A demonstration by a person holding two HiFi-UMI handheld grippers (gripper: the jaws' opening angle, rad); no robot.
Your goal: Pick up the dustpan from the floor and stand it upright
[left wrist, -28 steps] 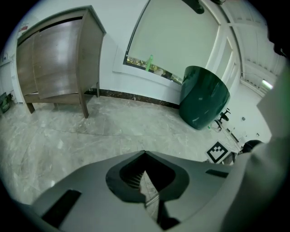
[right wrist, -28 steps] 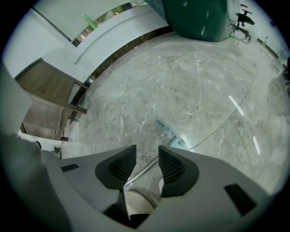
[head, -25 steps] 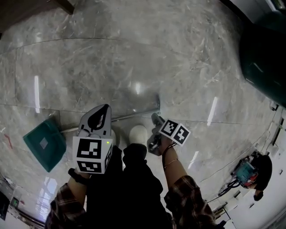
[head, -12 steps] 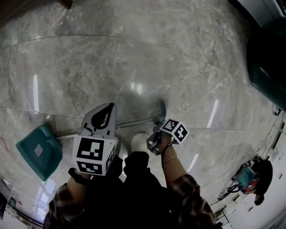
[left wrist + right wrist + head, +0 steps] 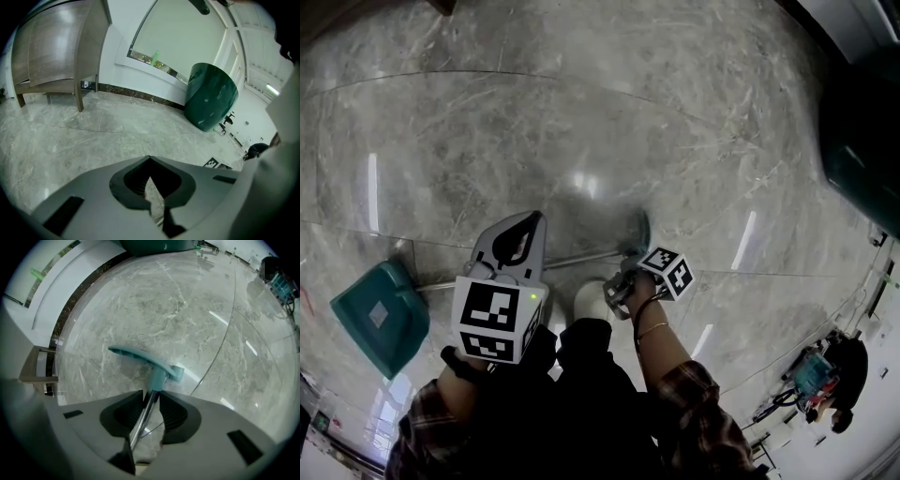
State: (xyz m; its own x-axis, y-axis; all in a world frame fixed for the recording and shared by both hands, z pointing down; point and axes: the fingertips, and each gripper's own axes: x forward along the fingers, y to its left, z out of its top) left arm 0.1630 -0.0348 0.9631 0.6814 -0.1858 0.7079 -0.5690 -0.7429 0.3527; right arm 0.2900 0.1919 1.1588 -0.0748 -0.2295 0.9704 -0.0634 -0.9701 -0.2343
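Dustpan (image 5: 380, 317) lies handle-rightward (flat); right gripper (image 5: 151, 394) jaws closing round shaft (image 5: 142, 418); left gripper (image 5: 150, 159) closed.

Floor (image 5: 581, 112) grey marble, pale veining; dustpan (image 5: 380, 317) teal, small pale square patch on it, perhaps label; its pole (image 5: 144, 411) silvery metal, T-grip (image 5: 140, 357) teal; left gripper (image 5: 150, 160) grey, marker cube (image 5: 492, 319) black-and-white squares; sleeves (image 5: 698, 412) dark plaid; round bin (image 5: 210, 96) dark green; wooden panel (image 5: 51, 51) brown.
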